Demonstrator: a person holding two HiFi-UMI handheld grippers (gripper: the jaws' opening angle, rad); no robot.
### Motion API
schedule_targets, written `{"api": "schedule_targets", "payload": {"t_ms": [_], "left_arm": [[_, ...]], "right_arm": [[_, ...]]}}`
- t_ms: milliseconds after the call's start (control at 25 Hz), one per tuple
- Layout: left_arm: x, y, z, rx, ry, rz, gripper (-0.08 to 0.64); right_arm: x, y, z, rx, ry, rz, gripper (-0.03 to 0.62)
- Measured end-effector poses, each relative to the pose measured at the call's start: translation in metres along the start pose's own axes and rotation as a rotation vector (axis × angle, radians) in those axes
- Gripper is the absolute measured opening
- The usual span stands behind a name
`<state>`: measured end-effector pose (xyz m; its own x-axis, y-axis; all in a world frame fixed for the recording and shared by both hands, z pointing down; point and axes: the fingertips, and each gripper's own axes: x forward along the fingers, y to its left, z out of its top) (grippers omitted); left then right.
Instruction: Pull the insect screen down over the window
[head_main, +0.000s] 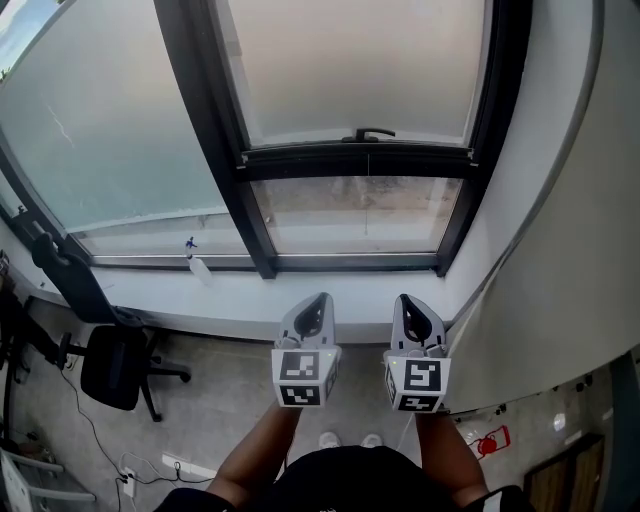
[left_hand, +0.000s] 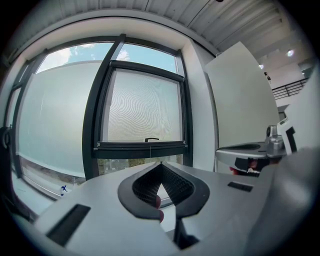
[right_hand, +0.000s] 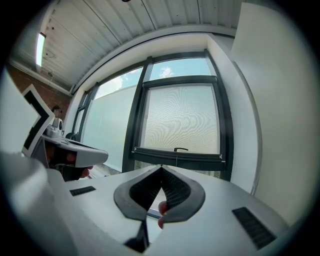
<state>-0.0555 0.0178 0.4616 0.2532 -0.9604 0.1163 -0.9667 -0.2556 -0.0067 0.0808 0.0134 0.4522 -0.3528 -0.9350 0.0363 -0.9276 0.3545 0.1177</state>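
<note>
The insect screen (head_main: 355, 65) hangs over most of the right-hand window, a fine grey mesh in a black frame. Its black bottom bar (head_main: 357, 158) carries a small handle (head_main: 372, 133), and a strip of open window (head_main: 355, 212) shows below it. A thin pull cord (left_hand: 150, 149) dangles from the bar. My left gripper (head_main: 318, 300) and right gripper (head_main: 408, 300) are held side by side in front of the sill, below the bar and apart from it. Both are shut with nothing in them. The screen (left_hand: 144, 107) and its handle (right_hand: 180, 149) also face both gripper views.
A white sill (head_main: 240, 295) runs below the window. A small spray bottle (head_main: 196, 262) lies on it at the left. A black office chair (head_main: 118, 365) stands on the floor at the left. A white wall (head_main: 560, 250) closes the right side.
</note>
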Motion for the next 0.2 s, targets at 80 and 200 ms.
{"api": "schedule_targets", "payload": {"t_ms": [80, 200], "left_arm": [[0.0, -0.0011, -0.0001, 0.002, 0.0, -0.002, 0.003], [0.0004, -0.0037, -0.0001, 0.007, -0.001, -0.005, 0.003]], "right_arm": [[0.0009, 0.0013, -0.0006, -0.001, 0.002, 0.006, 0.005], [0.0018, 0.0018, -0.003, -0.003, 0.008, 0.012, 0.005]]}}
